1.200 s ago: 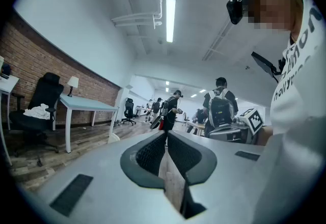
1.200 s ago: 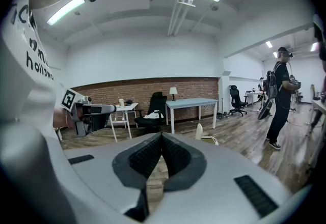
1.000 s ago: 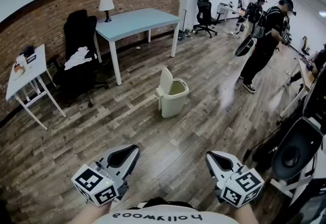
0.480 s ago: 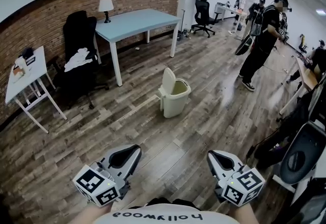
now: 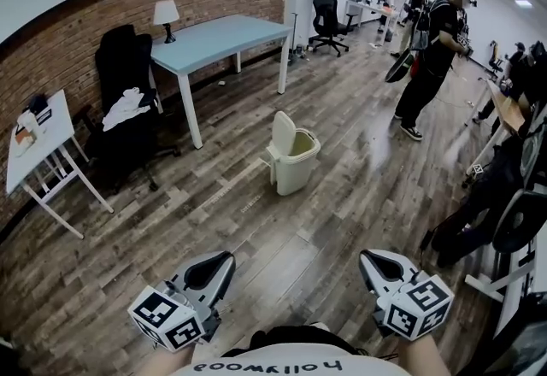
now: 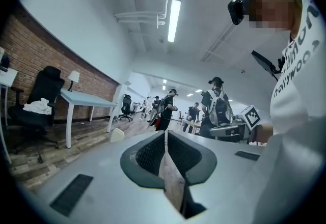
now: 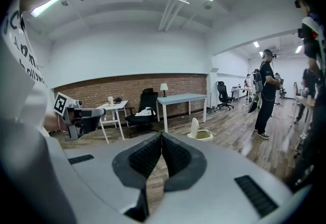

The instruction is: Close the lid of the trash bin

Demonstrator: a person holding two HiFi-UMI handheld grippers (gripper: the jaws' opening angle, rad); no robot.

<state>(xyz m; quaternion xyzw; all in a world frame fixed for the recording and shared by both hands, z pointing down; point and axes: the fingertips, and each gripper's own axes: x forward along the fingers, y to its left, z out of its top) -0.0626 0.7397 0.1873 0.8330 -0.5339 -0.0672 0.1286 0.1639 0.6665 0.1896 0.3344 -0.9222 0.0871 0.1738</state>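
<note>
A cream trash bin (image 5: 296, 163) stands on the wooden floor in the middle of the room, its lid (image 5: 280, 134) tipped upright at the bin's left side, so the bin is open. The same bin (image 7: 202, 135) shows small in the right gripper view, and its lid (image 6: 117, 134) peeks out in the left gripper view. My left gripper (image 5: 217, 264) and right gripper (image 5: 377, 264) are held low near my body, well short of the bin. Each has its jaws pressed together with nothing between them.
A light-blue table (image 5: 220, 37) with a lamp (image 5: 165, 14) stands behind the bin by the brick wall. A black office chair (image 5: 124, 109) and a white side table (image 5: 38, 139) are at left. People (image 5: 430, 58) stand at right. Dark equipment (image 5: 500, 195) lines the right edge.
The view has shifted a little: the bin sits slightly lower and nearer in the head view. Both grippers stay shut and low in front of me.
</note>
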